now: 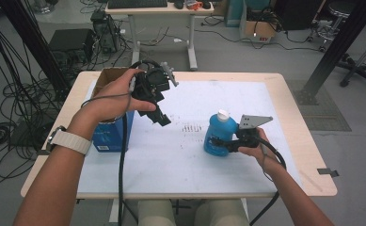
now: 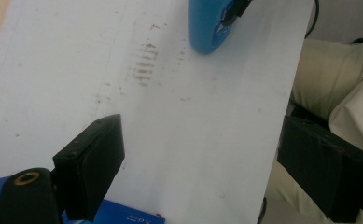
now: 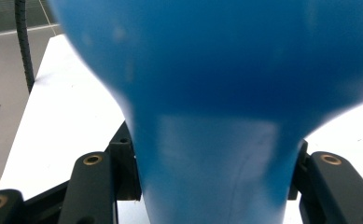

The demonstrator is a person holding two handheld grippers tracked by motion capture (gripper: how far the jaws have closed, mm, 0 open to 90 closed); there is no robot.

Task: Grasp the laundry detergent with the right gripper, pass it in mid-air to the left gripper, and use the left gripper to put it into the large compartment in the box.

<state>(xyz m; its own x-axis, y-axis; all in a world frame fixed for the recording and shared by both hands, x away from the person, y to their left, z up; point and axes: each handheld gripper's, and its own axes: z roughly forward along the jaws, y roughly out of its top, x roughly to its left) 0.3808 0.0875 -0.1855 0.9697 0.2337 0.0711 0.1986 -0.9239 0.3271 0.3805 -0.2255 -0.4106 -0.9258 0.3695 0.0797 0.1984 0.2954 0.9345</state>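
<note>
- Worktop (image 1: 291,141): light wood, rounded corners, w/ a white sheet (image 1: 171,160) over most of it; bare wood strip shows along right + near edges.
- Blue bottle (image 1: 219,136) w/ white cap (image 1: 223,114) stands upright on the sheet, right of centre, well in from the right + near edges.
- Right tool (image 1: 218,142): comes in from the bottle's right, low on its body, jaws clamped on the bottle. In the right gripper view the blue body sits tight between both jaws, 1 each side.
- Right hand (image 1: 256,149) behind the tool, near the sheet; grey 3-cornered plate (image 1: 253,121) on top, just beside the bottle's shoulder.
- Left tool (image 1: 160,117): held up off the sheet by the left hand (image 1: 117,96), tilted down toward centre. Jaws spread wide, nothing between them (left gripper view: only sheet in the gap).
- Blue carton (image 1: 112,134), open top w/ brown inside, stands at the sheet's left edge, under/behind the left wrist; its top edge shows at the bottom of the left gripper view.
- Watch w/ white strap (image 1: 70,140) on left wrist.
- Faint reddish smudge marks (image 1: 190,127) on the sheet btwn left tool + bottle.
- Open room: centre + near half of sheet are bare, also the far right part behind the bottle.
- Past the far edge: desk w/ keyboard (image 1: 136,4), cables on floor at left.
</note>
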